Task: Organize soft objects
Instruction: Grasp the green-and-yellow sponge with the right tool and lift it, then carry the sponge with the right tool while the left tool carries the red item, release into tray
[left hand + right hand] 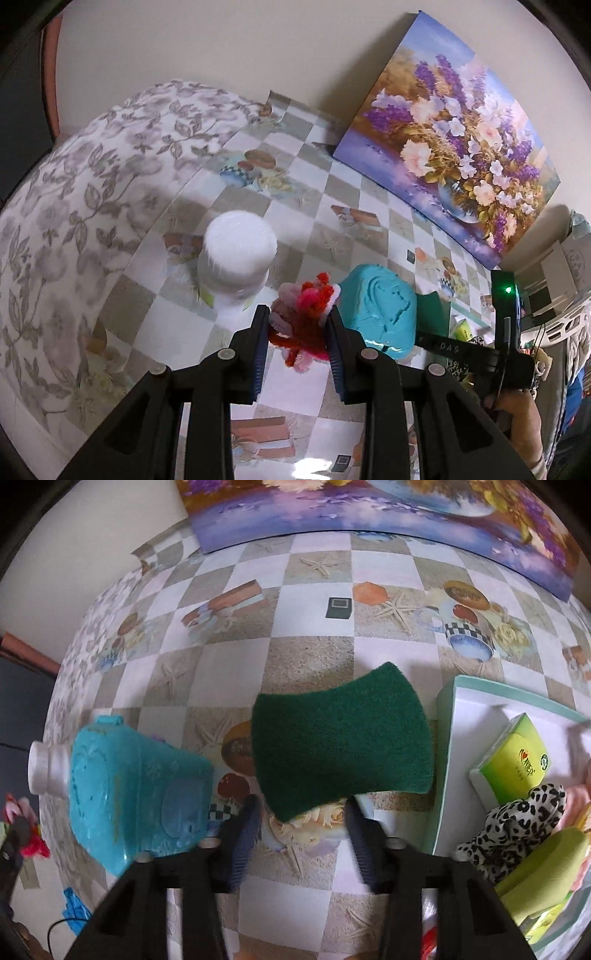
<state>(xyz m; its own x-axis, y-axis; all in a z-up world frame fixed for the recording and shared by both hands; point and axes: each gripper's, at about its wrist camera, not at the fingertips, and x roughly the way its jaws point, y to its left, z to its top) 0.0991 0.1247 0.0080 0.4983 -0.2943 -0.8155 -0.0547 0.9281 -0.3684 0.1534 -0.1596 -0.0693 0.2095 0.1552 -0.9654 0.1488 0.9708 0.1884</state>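
Two black two-finger grippers work over one table (314,672) laid with a checkered cloth printed with starfish, cups and gift boxes. One bundle of fuzzy red, pink and white pipe cleaners (303,325) is pinched between the blue-padded jaws of the left gripper (297,339) and held above the cloth. One dark green scouring pad with curved-in sides (341,738) lies flat near the middle of the table; its near edge sits between the jaws of the right gripper (301,834), but whether the pads actually press on it cannot be told. One turquoise plastic bottle with a white cap (136,782) lies on its side just left of the pad, and one white cylindrical roll (236,258) stands further left. At the table's right edge, one shallow pale-green tray (448,738) holds one green packet with small print too blurred to read (513,760), one leopard-print cloth (517,819) and one light green sponge (546,867). One flower painting on canvas (454,147) leans against the wall at the table's far edge.
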